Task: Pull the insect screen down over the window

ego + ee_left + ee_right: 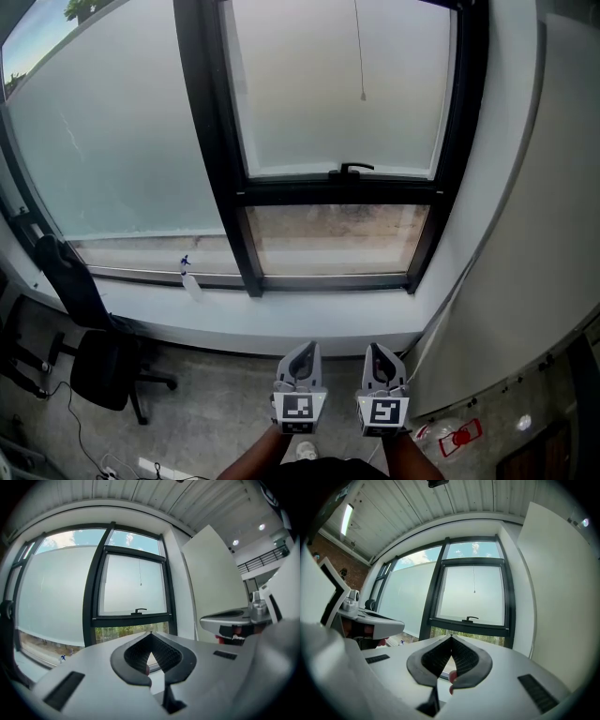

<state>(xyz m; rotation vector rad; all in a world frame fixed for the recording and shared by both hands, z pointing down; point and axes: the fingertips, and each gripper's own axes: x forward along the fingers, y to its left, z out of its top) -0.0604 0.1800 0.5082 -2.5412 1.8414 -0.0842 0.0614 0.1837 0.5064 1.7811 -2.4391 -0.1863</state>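
window: the black-framed window (337,192) fills the wall ahead of me. its upper panes look milky, and a clear strip below shows ground and greenery.
insect screen: i cannot pick the mesh out from the milky pane. a thin cord (359,56) hangs in front of the right-hand pane, its end well above the handle (352,169) on the lower bar.
left gripper: the left gripper (302,349) is held level and low, well back from the glass. its jaws are closed tip to tip with nothing between them.
right gripper: the right gripper (377,349) is just beside the left one and points the same way. its jaws are pressed together and empty.
sill: a white sill (281,319) runs under the frame, with a small blue-topped item (186,267) lying on it at the left.
floor: on the bare concrete floor (216,394), a black office chair (103,366) stands at the left below the sill.
room: a white wall (525,262) closes the right side. a ribbed ceiling (454,498) runs overhead, with brick (328,559) off to the left.
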